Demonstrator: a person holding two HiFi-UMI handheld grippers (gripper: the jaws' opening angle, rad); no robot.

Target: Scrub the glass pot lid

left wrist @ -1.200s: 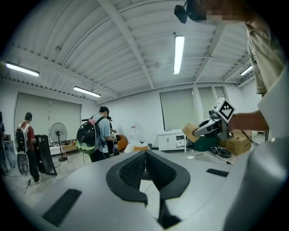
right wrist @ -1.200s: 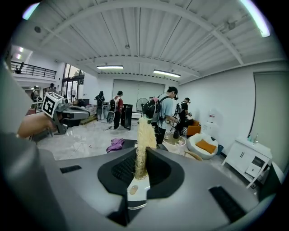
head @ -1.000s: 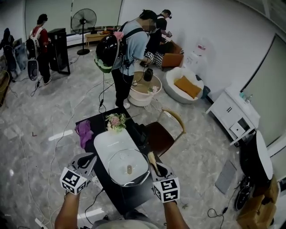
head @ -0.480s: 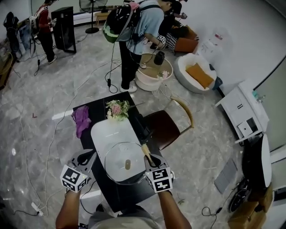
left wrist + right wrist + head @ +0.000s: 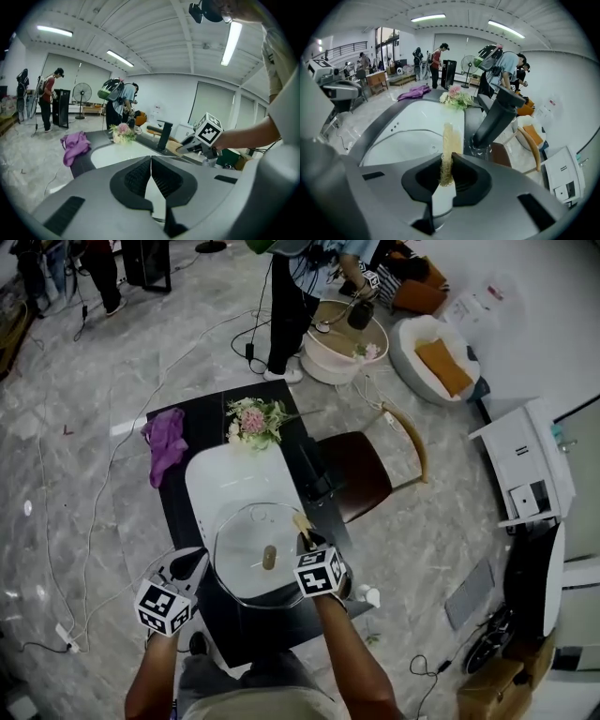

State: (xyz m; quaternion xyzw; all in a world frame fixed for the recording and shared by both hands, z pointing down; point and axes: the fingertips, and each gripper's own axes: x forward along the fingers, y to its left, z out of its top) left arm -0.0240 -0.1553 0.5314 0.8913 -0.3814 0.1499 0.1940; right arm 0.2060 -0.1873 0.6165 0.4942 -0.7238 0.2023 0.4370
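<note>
The right hand-held gripper (image 5: 446, 161) is pinching a strip of yellow pad (image 5: 448, 140) by its lower end, so most of the pad stands free above the jaws; in the head view the pad sits at the lid's right rim. The left hand-held gripper (image 5: 151, 161) has its jaws pressed together with nothing between them that I can see; it hangs just off the lid's left side, apart from the glass.

The lid (image 5: 248, 568) lies flat, knob (image 5: 269, 557) up, over the near end of the white sink (image 5: 234, 484) on the black surface (image 5: 178, 512).

The worry from where I stand is that nothing holds the lid; a firm stroke from the right could push it sideways across the sink's rim, tip it into the sink, or send it toward the near edge of the surface, and glass would not forgive that. The pad is held by a thin end; pressed hard, it may fold over or pull out, letting the jaws scrape the glass. The black tap (image 5: 497, 117) stands near on the right; a wide stroke could knock it.
</note>
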